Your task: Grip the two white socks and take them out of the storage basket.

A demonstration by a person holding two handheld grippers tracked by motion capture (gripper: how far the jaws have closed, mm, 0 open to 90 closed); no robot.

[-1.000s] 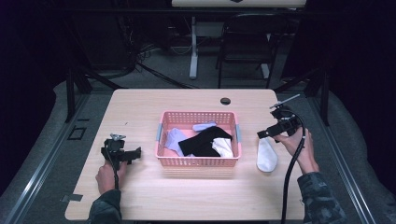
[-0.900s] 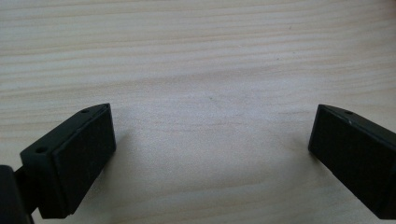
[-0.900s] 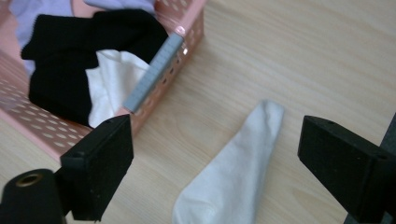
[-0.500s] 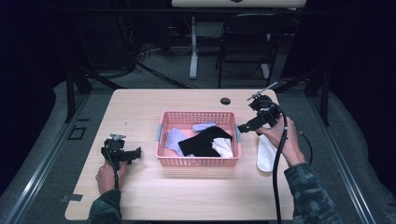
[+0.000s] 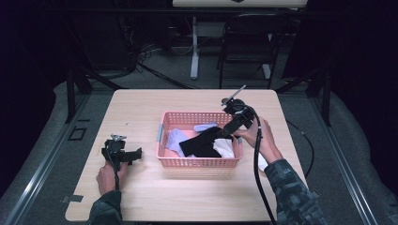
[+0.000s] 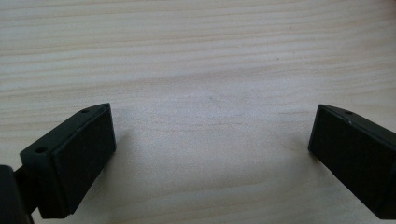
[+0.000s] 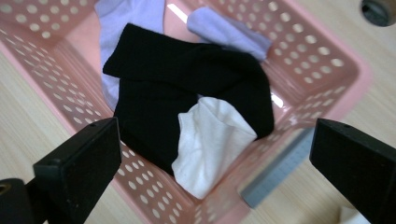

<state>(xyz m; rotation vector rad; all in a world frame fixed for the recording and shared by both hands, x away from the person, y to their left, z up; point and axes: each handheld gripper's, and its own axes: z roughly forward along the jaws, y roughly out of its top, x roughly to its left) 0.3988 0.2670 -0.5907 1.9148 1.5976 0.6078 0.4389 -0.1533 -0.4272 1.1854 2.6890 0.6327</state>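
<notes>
A pink perforated basket sits mid-table and holds a black sock, a white sock and lavender socks. My right gripper hovers over the basket's right end, tilted down toward the socks. Its jaws have just been opening and stand open, with nothing between them. Another white sock lies on the table right of the basket, mostly hidden by the right hand. My left gripper rests low at the table's left, open over bare wood.
The wooden table ends just right of the right forearm. A small dark round hole sits in the tabletop beyond the basket. A grey label is on the basket's end wall. Chairs and stands fill the dark floor behind.
The right hand has carried its gripper leftward, from above the white sock on the table to over the basket's right end. The left gripper has stayed put.
</notes>
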